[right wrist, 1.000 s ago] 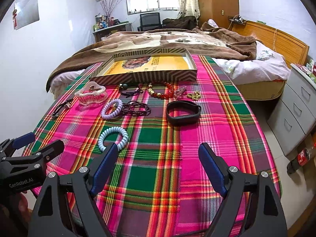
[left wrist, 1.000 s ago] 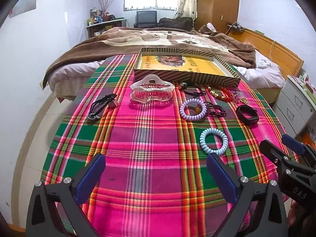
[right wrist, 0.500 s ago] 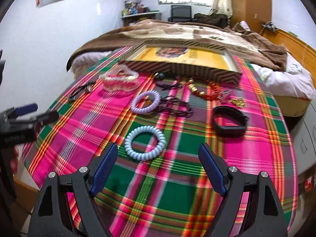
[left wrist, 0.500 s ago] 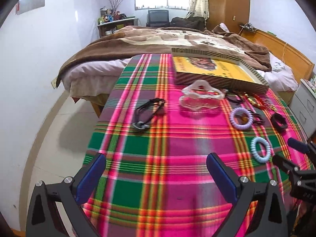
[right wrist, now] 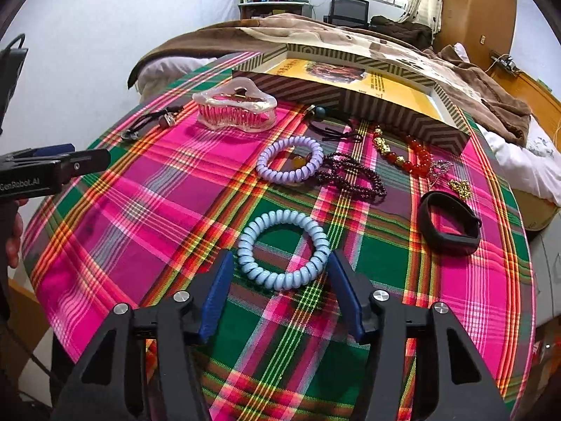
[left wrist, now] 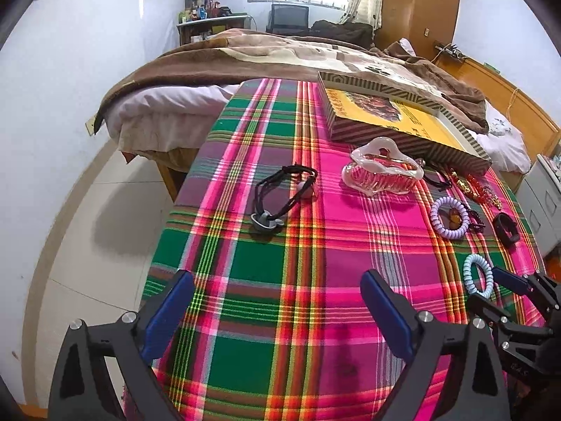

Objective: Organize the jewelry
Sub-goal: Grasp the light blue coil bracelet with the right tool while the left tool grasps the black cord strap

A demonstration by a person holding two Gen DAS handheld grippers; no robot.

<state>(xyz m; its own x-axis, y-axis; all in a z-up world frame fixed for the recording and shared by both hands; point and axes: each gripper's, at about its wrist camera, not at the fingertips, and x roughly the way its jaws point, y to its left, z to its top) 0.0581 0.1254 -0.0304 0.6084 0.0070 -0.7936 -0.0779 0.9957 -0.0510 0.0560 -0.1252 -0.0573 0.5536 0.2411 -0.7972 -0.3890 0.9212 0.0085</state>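
The right hand-held gripper [right wrist: 280,291] sits low over the plaid-covered worktop [right wrist: 140,217] with its two blue fingers [right wrist: 215,298] spread on either side of the pale blue coil band [right wrist: 284,249]. The jaws are partly open and hold nothing; whether the pads already touch the band's outer edge cannot be told. The step in hand looks like a pick of this band. To do it well, the fingers should go down until their tips meet the cloth, stay centred so the ring is squeezed evenly across its width, and close gently, since a springy coil may buckle or pop out sideways. A straight lift then keeps the cloth from bunching.

The band is a closed ring of glossy, rounded coils, lying flat and apart from the other pieces. Beyond it lie a lilac coil band [right wrist: 290,165], a dark beaded bracelet [right wrist: 350,175], a red and gold bead string [right wrist: 403,154], a black wristband [right wrist: 450,222] and a clear hair claw [right wrist: 235,110]. The striped box [right wrist: 385,105] at the far edge, open with a yellow sheet inside, is the likely place for them.

The left hand-held gripper [left wrist: 277,308] hovers wide open and empty over bare cloth, pointing towards a black cord tie [left wrist: 277,196] that lies well ahead of it.
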